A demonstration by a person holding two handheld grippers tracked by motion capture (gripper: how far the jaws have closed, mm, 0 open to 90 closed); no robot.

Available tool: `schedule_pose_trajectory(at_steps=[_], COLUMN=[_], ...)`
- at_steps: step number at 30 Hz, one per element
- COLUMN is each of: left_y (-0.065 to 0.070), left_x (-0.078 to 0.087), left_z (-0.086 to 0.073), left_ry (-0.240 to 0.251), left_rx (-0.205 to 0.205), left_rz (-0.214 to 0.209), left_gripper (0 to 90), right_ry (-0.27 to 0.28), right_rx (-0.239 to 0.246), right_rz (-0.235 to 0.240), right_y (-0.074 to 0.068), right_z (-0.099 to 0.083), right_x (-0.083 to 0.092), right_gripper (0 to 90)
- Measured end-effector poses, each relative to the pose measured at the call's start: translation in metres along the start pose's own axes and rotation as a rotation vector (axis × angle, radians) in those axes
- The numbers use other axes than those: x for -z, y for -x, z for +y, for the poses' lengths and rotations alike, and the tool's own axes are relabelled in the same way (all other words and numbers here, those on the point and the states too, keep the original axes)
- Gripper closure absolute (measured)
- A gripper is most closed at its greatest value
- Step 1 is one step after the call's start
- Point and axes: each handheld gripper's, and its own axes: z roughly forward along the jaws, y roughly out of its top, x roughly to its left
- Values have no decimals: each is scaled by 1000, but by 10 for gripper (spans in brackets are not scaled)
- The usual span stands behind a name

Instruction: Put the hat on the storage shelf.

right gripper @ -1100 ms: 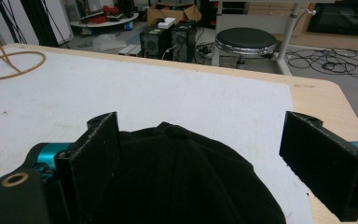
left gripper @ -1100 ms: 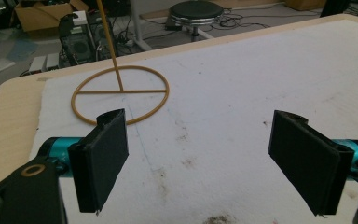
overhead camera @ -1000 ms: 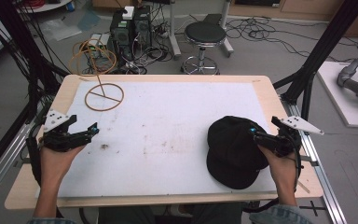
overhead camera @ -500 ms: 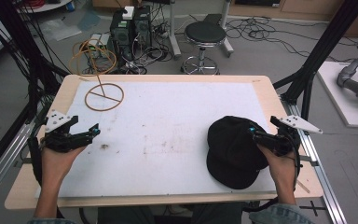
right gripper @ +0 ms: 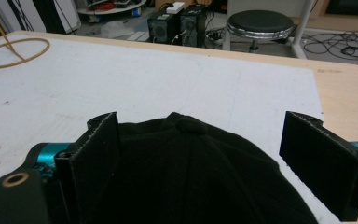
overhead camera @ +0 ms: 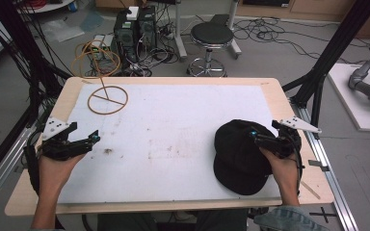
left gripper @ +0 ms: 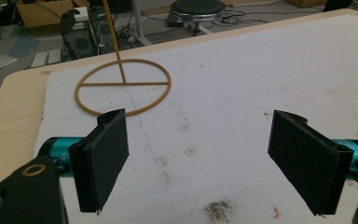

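Cap [overhead camera: 238, 154] on mat, under open right gripper [overhead camera: 256, 137].

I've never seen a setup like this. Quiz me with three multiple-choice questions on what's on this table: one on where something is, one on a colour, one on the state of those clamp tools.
1. Where does the cap lie?
A. far left corner
B. near right part of the table
C. on the stool

2. What colour is the ring stand?
A. yellow-tan
B. blue
C. black

3. How do the left gripper's jaws stand?
A. shut on the cap
B. shut on nothing
C. wide open, holding nothing

Answers:
1. B, the high view shows it by the right gripper.
2. A, its hoop and pole are yellow-tan on the white mat.
3. C, bare mat shows between the parted pads.
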Motion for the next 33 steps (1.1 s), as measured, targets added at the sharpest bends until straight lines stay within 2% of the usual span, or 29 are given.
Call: schedule_pose_trajectory(at_steps=[9, 16, 22, 26, 33], left_y=[-1, -1, -1, -1, -1], left_x=[3, 4, 3, 3, 3], left_z=[-2, -2, -2, -2, -1], left_ry=[-2, -2, 0, 0, 0], left_rx=[-3, -3, -3, -2, -5], left_rz=[3, 6, 6, 6, 4], left_gripper=[204, 206, 206, 207, 211], right_ry=[-39, -92, -131, -141, -158], right_rx=[-6, -20, -19, -26, -4], right_rz=[17, 32, 48, 42, 20], right_y=[-2, -2, -2, -3, -4], right_z=[-2, -6, -8, -8, -10], right_x=[-9, -15, -17, -18, -18], right_gripper=[139, 158, 243, 308, 508])
